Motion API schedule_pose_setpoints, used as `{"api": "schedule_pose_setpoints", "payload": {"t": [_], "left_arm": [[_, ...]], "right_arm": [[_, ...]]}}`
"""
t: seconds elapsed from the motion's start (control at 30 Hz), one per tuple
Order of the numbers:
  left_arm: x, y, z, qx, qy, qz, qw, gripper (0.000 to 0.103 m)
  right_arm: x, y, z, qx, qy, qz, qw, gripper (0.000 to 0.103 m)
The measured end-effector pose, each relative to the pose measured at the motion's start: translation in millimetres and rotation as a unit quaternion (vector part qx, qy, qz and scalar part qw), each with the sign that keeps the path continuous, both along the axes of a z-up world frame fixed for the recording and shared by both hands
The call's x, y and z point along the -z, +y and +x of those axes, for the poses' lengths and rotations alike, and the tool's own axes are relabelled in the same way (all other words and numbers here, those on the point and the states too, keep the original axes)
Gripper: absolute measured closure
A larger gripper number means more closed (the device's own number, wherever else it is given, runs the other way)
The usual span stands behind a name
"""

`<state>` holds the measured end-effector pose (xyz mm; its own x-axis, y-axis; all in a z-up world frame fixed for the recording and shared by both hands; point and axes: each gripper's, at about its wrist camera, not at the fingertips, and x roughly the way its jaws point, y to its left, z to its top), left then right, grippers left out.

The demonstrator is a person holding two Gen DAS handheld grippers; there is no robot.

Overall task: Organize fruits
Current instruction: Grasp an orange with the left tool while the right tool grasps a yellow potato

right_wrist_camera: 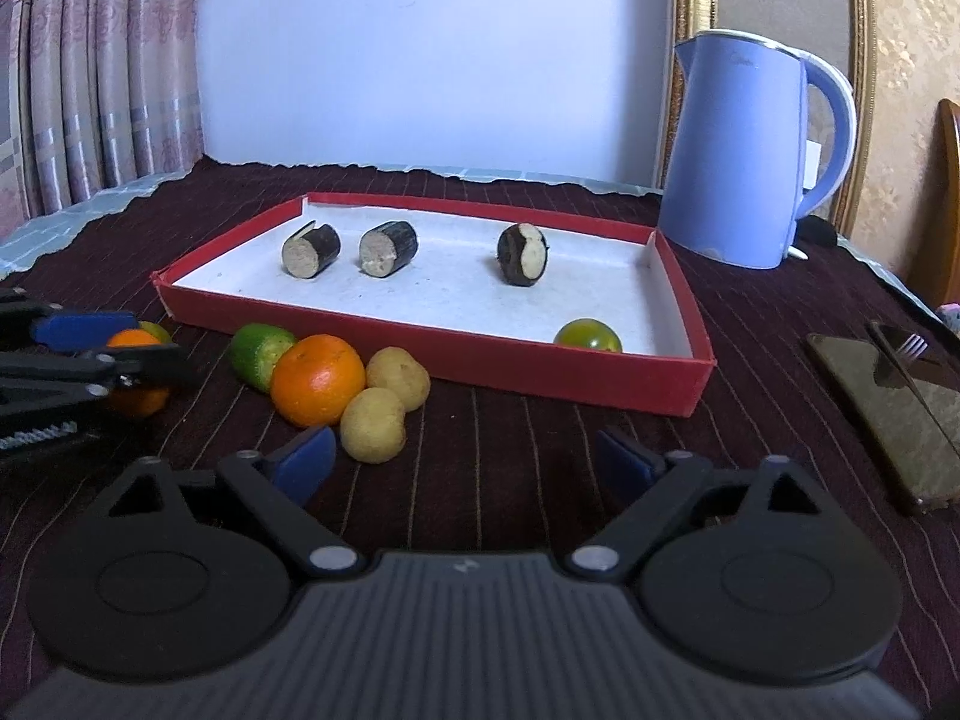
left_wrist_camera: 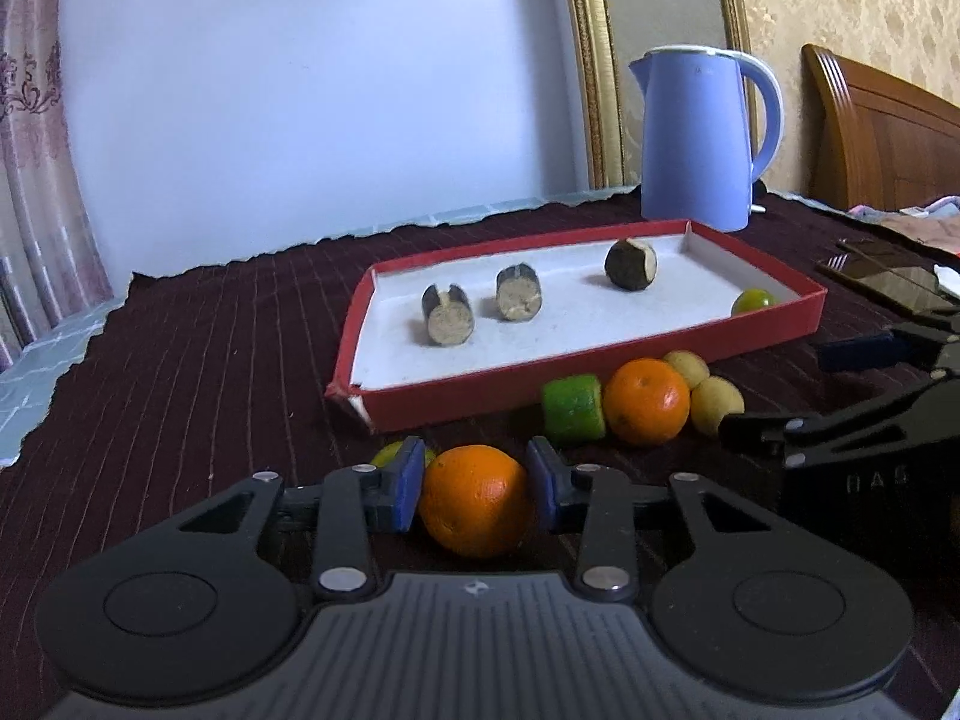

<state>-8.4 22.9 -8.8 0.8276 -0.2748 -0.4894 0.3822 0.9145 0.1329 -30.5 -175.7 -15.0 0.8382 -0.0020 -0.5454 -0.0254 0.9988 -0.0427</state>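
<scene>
My left gripper [left_wrist_camera: 474, 480] is shut on an orange [left_wrist_camera: 474, 501] that rests on the dark cloth, a blue pad against each side. A small green fruit [left_wrist_camera: 387, 455] peeks out behind its left finger. Further on lie a lime piece [left_wrist_camera: 573, 408], a second orange [left_wrist_camera: 645, 402] and two yellowish fruits [left_wrist_camera: 717, 405] against the red tray [left_wrist_camera: 456, 396]. The tray holds three dark cut chunks [right_wrist_camera: 387, 249] and a green round fruit [right_wrist_camera: 588, 335]. My right gripper [right_wrist_camera: 465, 462] stands open over bare cloth, right of the nearer yellowish fruit [right_wrist_camera: 373, 425].
A blue kettle [right_wrist_camera: 738, 156] stands behind the tray's right end. A phone [right_wrist_camera: 888, 414] with a fork [right_wrist_camera: 912, 348] on it lies at the far right. Curtains and a pale wall close off the back; the maroon cloth's edge runs along the left.
</scene>
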Motion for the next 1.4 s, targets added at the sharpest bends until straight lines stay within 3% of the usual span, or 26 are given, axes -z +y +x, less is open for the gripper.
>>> {"api": "schedule_pose_setpoints", "payload": {"t": [0.17,0.27,0.33,0.6,0.8,1.1,1.2,1.4], "left_arm": [[2,2,-5,0.005,0.003,0.012,0.9999,0.066],[5,-1,-5,0.005,-0.003,0.019,0.9998,0.066],[6,-3,-4,0.005,-0.004,0.022,0.9998,0.065],[10,-13,-7,-0.015,-0.009,0.061,0.998,0.062],[10,-2,-6,-0.023,0.003,0.042,0.9988,0.061],[13,10,1,-0.034,0.042,0.006,0.9985,0.059],[14,11,5,-0.04,0.053,-0.008,0.9978,0.062],[11,18,3,-0.039,0.056,-0.031,0.9972,0.063]], "right_arm": [[0,4,0,-0.005,0.002,-0.011,1.0,0.014],[0,6,3,-0.01,0.011,-0.01,1.0,0.022],[0,6,8,-0.015,0.02,-0.004,1.0,0.034],[1,12,16,-0.041,0.036,0.01,0.998,0.053],[1,16,16,-0.061,0.038,0.022,0.997,0.076],[1,7,11,-0.046,0.03,0.037,0.998,0.078],[1,6,9,-0.045,0.028,0.039,0.998,0.078],[2,4,9,-0.042,0.027,0.044,0.998,0.078]]}}
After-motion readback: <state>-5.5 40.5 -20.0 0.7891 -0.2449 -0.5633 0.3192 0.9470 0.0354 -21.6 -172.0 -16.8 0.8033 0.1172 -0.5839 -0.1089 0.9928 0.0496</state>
